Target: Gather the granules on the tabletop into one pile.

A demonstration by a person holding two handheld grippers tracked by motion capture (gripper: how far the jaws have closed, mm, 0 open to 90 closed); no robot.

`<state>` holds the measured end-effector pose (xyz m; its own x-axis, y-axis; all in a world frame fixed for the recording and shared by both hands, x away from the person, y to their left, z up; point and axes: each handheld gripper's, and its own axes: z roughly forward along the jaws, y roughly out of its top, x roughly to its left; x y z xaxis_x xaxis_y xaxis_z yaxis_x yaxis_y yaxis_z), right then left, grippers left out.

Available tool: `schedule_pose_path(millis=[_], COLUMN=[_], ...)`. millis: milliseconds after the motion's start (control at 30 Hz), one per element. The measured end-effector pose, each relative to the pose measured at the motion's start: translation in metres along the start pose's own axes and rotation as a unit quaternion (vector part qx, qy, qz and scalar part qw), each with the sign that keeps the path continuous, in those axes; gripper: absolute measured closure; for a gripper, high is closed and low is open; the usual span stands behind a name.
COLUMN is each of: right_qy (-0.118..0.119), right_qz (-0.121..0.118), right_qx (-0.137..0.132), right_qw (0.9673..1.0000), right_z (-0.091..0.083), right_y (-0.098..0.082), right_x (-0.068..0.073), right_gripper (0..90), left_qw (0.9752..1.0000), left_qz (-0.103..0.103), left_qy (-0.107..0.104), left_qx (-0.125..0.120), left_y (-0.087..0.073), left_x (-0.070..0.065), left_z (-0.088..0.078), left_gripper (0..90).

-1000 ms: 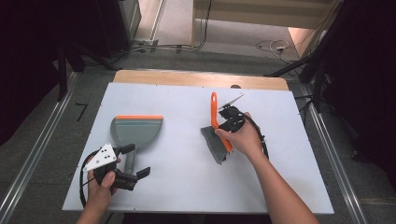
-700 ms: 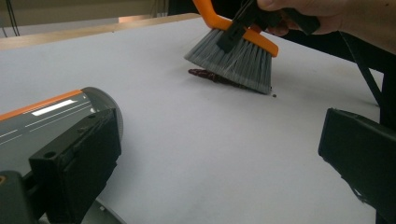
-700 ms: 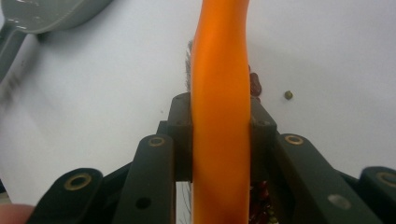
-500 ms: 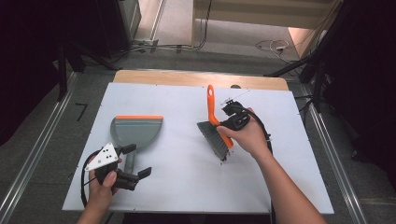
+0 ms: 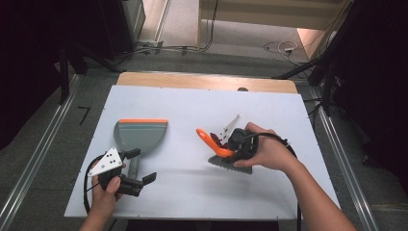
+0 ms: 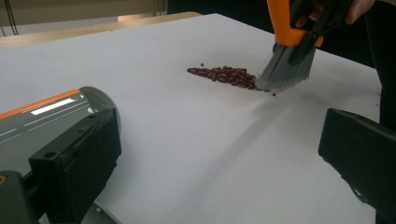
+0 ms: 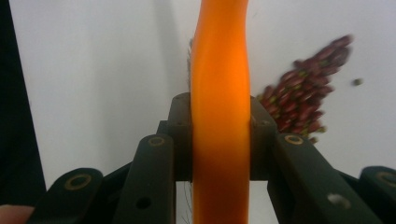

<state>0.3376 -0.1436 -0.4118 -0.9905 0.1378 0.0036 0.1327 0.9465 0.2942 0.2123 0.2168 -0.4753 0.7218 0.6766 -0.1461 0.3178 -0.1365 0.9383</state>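
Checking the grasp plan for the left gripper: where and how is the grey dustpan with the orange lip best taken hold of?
Grip the grey dustpan with the orange lip by its narrow handle, which points toward the person, coming from the near side. The open left gripper already lies around that stem; the wide tray looks too broad for the jaws.

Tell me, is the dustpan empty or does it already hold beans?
Apparently empty: the dustpan shows a bare grey tray in the high view, and the beans lie on the table beside the brush.

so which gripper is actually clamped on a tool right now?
The right gripper: shut on the brush by its orange handle, bristles at the red beans. The left gripper stands open beside the dustpan, holding nothing.
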Motion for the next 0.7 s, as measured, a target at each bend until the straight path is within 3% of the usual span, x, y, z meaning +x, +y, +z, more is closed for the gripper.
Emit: schedule_pose_path(millis=[67, 200, 467, 667, 700], right_qy=[0.009, 0.024, 0.022, 0.030, 0.025], right_qz=[-0.009, -0.013, -0.036, -0.024, -0.032], right_qx=[0.020, 0.033, 0.014, 0.005, 0.002], right_qw=[0.9997, 0.9991, 0.9990, 0.9992, 0.9992], right_z=[0.007, 0.020, 0.029, 0.031, 0.031], right_y=[-0.001, -0.002, 0.002, -0.001, 0.000], right_x=[0.002, -0.002, -0.025, -0.033, -0.035], right_gripper=[68.1, 68.2, 67.6, 67.4, 67.4], left_qw=[1.0000, 1.0000, 1.0000, 1.0000, 1.0000], left_qz=[0.001, 0.002, 0.000, 0.000, 0.000], left_qy=[0.000, 0.000, 0.000, 0.000, 0.000], left_qx=[0.001, 0.003, 0.001, 0.000, 0.000], left_y=[0.000, 0.000, 0.000, 0.000, 0.000], left_x=[0.000, -0.001, 0.000, 0.000, -0.001], left_z=[0.001, 0.001, 0.000, 0.000, 0.000], left_gripper=[0.2, 0.3, 0.2, 0.2, 0.2])
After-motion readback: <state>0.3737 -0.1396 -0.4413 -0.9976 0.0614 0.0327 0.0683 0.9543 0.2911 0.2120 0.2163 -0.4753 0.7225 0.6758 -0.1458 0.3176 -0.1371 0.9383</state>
